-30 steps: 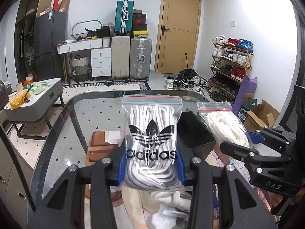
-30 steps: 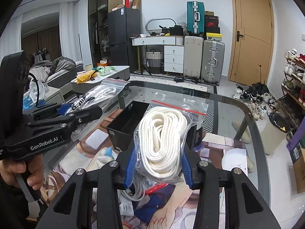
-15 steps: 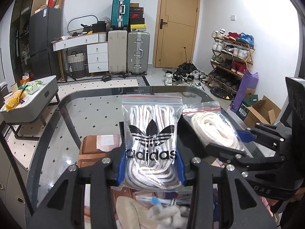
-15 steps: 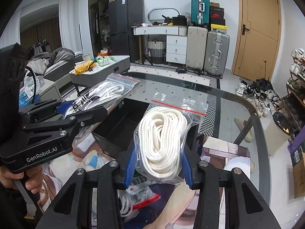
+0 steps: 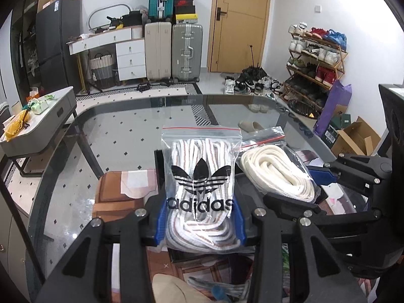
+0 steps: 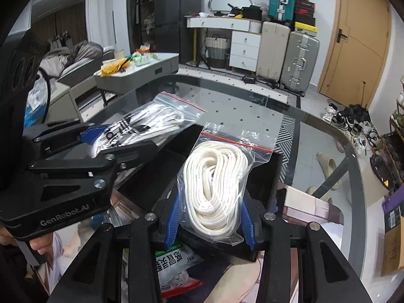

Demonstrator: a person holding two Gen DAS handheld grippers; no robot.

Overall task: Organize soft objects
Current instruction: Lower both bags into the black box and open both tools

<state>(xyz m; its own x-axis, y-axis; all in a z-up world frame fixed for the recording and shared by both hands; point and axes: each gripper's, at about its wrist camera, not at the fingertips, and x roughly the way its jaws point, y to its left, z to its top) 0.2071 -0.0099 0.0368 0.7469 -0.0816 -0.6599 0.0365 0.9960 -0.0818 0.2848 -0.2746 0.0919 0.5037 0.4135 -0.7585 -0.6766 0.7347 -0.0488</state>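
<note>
A: Where are the soft things at this point?

B: Both are in the air above the black bin. The logo bag of striped laces is clamped between the blue pads of the left gripper; the bag of white cord is pinched the same way by the right gripper. Both sets of jaws are closed on their bags, and neither bag touches the bin.

A: So which step is this?

B: Carrying, I'd say, with the drop-off close. The bin sits on the glass table right under both bags (more packets lie on the table nearer the cameras).

A: And next?

B: Probably lower each bag into the bin's opening, then part the jaws. The two grippers are close together, so one may need to go first.
</note>
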